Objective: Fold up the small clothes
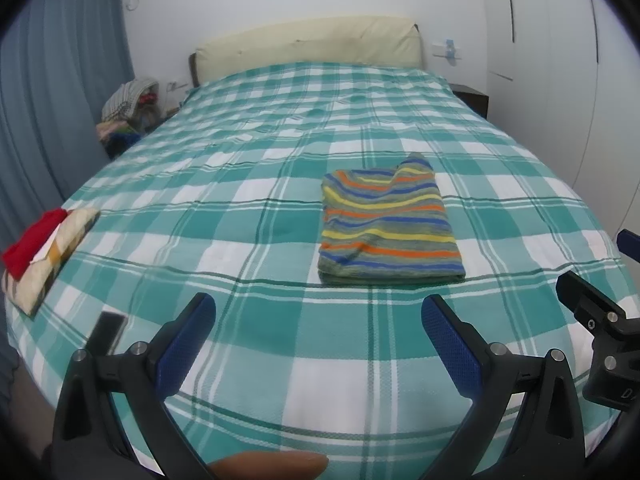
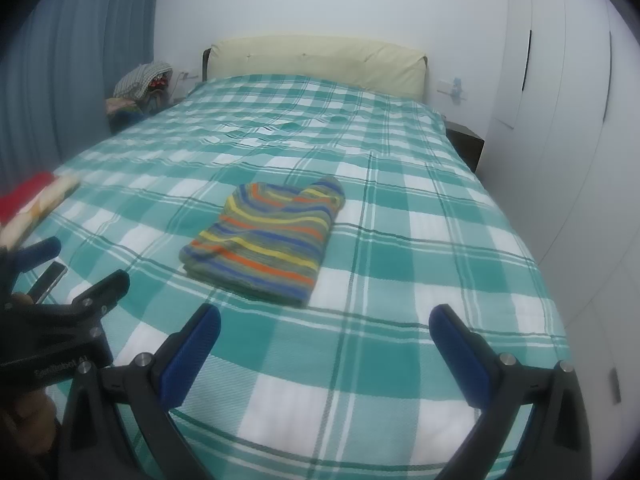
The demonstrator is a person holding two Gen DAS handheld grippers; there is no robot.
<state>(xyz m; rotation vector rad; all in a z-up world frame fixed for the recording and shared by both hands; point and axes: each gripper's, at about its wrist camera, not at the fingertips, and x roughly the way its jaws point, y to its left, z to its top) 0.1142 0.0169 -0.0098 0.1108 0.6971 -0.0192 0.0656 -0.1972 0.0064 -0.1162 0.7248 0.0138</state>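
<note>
Left gripper, black frame with blue ribbed pads: fingers spread wide, nothing between them, held over the near edge of the green-and-white checked bedspread. Right gripper, same build: also spread wide and empty. Flat dark slab, possibly a phone, lies near the left gripper. Folded striped knit garment in grey, orange, yellow and blue rests mid-bed, beyond both grippers. Folded red and cream clothes sit at the bed's left edge. Cream padded headboard stands farthest.
</note>
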